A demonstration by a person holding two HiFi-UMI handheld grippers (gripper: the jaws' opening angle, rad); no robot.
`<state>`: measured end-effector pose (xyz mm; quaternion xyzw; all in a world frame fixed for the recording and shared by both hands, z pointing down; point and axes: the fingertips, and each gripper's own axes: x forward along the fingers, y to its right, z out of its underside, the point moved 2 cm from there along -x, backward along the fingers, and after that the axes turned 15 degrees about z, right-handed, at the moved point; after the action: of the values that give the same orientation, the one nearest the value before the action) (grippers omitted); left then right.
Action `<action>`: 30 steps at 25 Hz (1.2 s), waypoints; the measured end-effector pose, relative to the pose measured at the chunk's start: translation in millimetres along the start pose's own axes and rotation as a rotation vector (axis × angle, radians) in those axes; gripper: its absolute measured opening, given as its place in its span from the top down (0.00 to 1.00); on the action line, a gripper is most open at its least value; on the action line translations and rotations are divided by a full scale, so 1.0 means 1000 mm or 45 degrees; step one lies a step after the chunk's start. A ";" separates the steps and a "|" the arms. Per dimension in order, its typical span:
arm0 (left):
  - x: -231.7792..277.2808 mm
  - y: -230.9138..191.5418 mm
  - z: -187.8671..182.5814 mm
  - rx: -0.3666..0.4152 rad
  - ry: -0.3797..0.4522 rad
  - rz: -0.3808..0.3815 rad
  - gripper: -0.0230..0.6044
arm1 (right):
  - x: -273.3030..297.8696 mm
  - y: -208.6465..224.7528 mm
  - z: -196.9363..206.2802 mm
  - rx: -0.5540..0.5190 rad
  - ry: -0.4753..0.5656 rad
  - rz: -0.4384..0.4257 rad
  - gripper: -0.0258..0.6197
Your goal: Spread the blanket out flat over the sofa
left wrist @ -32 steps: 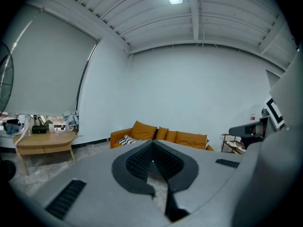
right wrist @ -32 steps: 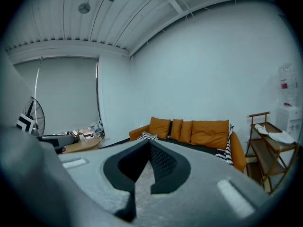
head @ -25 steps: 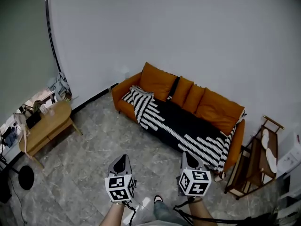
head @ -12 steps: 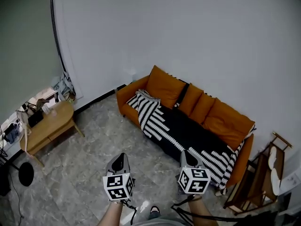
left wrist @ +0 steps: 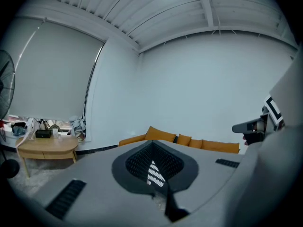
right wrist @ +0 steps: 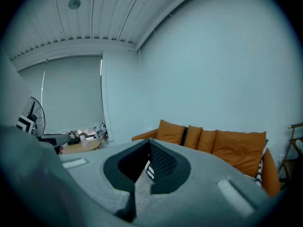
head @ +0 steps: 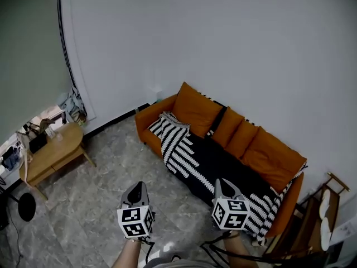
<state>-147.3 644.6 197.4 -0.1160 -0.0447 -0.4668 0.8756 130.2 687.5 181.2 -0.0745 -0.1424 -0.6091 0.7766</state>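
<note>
- Left tongs [head: 136, 187] and right tongs [head: 222, 183]: both are closed, jaws together with nothing clamped. They are held low in front of the person, over the grey marbled floor [head: 106, 177] and well apart from the sofa.
- Task item: the black-and-white striped woven blanket [head: 212, 161] lies along the seat of the orange upholstered sofa [head: 149, 116]. It runs from the left arm to the right end and drapes over the front edge.
- Change over the last second: only the head view's framing shifts, so the sofa sits a little lower and further right in it. The left tongs drift slightly leftward and the right tongs hold their place. The blanket's lie is unchanged.
- Condition noted: the blanket looks rumpled at the sofa's left end, where a fold rises against the back cushion. The middle and right portions look flat.
- Assessment: no handling is under way. The spreading appears largely done, and the left-end bunching is the one item likely to need smoothing, which would mean closing the distance first.
</note>
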 end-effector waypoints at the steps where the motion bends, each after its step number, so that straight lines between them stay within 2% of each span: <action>1: 0.005 -0.001 0.000 0.001 -0.006 -0.004 0.96 | 0.007 0.002 -0.002 0.004 -0.001 -0.001 0.95; 8: 0.030 -0.014 0.004 -0.004 -0.067 -0.015 0.96 | 0.037 0.002 -0.008 0.027 -0.021 -0.007 0.95; 17: 0.095 -0.043 -0.004 0.019 -0.084 0.038 0.96 | 0.098 0.009 -0.006 0.085 -0.051 0.059 0.95; 22: 0.144 -0.073 -0.032 0.016 -0.050 0.045 0.96 | 0.147 0.011 -0.029 0.111 -0.034 0.100 0.95; 30: 0.230 -0.122 -0.078 0.038 -0.015 0.065 0.96 | 0.237 -0.013 -0.081 0.105 0.000 0.100 0.95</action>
<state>-121.5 374.6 184.5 -0.1068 -0.0538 -0.4429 0.8886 179.3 442.0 177.7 -0.0481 -0.1643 -0.5719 0.8023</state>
